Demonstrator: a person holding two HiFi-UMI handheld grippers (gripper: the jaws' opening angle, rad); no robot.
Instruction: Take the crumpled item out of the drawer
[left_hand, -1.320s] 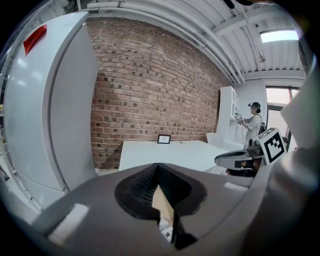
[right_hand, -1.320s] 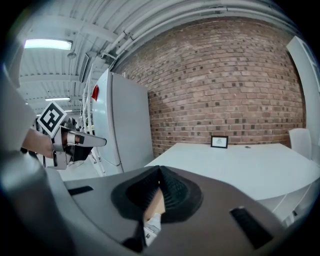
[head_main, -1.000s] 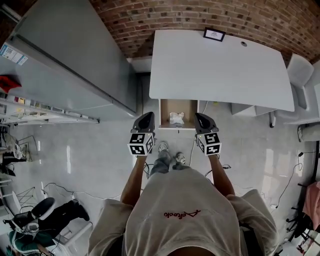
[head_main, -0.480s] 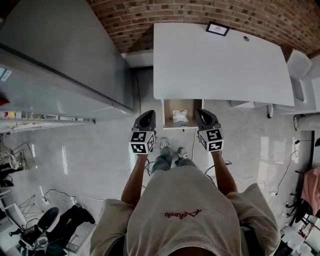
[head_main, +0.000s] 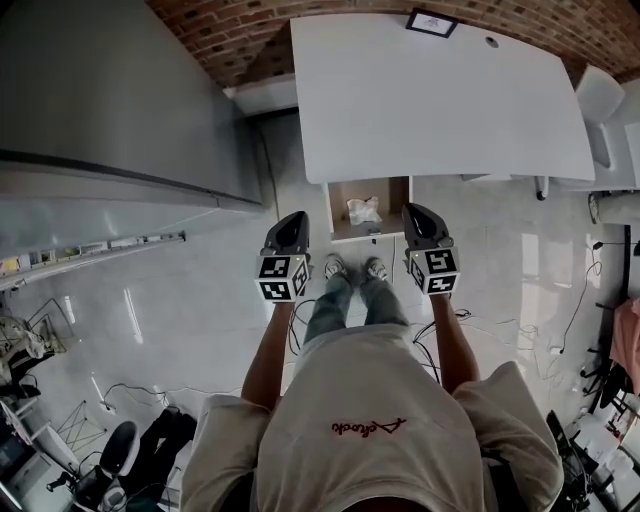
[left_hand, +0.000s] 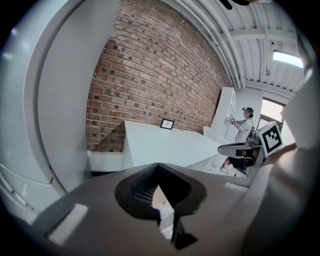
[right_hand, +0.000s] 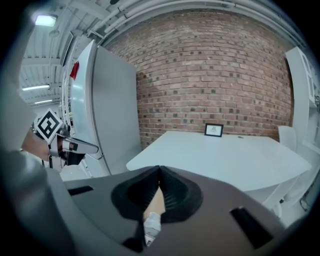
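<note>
Brick wall (head_main: 230, 30) closes the room at the far side, and the floor (head_main: 180, 320) under you is pale and shiny. At your left stands a large grey cabinet (head_main: 110, 90). Your left tongs (head_main: 293, 220) hang over the floor, just left of the open drawer (head_main: 342, 195). Their two jaws are pressed together at the tips and nothing is between them. The drawer is pulled out from under the near edge of the white table (head_main: 430, 100), and its bottom is brown. The crumpled item (head_main: 364, 210), white, lies inside the drawer, about in its middle, and neither tongs touches it. Your shoes (head_main: 335, 267) stand on the floor just in front of the drawer. Your right tongs (head_main: 415, 213) are just right of the drawer, level with the left ones, and their jaws are also pressed together and empty. On the far edge of the table stands a small picture frame (head_main: 432, 22), and a white chair (head_main: 600, 100) is at the table's right end.
</note>
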